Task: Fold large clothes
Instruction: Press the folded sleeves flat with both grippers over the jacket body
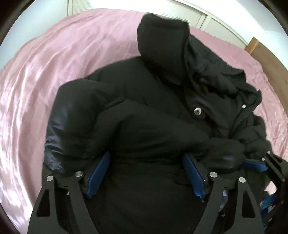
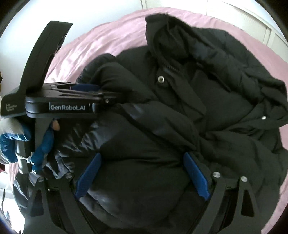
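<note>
A black puffy hooded jacket (image 1: 162,108) lies bunched on a pink bed sheet (image 1: 54,54), its hood (image 1: 162,36) toward the far side and a silver snap (image 1: 197,111) showing on the front. My left gripper (image 1: 146,153) points steeply down with its blue pads spread wide on either side of a thick fold of sleeve. In the right wrist view, my right gripper (image 2: 142,154) stands just as wide over another fold of the jacket (image 2: 180,108). The left gripper (image 2: 86,90) shows side-on there, against the sleeve. No pad visibly pinches the cloth.
The pink sheet (image 2: 108,36) spreads out left of and beyond the jacket. White cupboard doors (image 1: 162,7) stand behind the bed, and a wooden panel (image 1: 266,54) at the right. A blue-gloved hand (image 2: 43,144) holds the left gripper's handle.
</note>
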{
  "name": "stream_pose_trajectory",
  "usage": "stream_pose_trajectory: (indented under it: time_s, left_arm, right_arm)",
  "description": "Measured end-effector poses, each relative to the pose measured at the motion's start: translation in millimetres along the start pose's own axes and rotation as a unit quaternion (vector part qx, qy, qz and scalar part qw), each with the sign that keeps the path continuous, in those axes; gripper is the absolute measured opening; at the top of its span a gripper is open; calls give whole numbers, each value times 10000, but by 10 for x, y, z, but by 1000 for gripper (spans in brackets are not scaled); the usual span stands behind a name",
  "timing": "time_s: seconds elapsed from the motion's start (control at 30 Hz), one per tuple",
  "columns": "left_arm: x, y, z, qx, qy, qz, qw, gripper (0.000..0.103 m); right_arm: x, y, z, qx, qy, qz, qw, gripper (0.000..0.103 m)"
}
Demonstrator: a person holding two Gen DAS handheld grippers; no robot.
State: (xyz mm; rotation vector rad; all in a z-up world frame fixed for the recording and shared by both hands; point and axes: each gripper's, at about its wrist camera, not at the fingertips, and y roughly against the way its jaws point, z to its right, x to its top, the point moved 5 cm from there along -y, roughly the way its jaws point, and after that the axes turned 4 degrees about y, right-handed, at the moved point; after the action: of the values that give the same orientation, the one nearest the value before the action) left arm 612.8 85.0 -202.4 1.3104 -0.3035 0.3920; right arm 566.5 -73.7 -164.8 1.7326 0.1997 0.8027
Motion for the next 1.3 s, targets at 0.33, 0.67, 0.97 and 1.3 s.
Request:
stream_pose_trajectory:
  time_s: [0.33,0.67,0.97,1.3]
  left_arm:
    - [7,126,91,174,-188,16,9997,83]
    - [-408,583,8,170,-146,213,9995,82]
    - [-603,297,-8,382,-96,15,9992,86]
    - [-595,342,-36,255,10,-268,9993,85]
  right_arm:
    - [3,-62,-119,-230,169,-240,9993,93]
    - [-233,577,-172,-166,147,55,9997,93]
    - [-593,203,127,-91,-574,-295,9979,94]
    - [-530,384,194,102,-612,-342,9975,93]
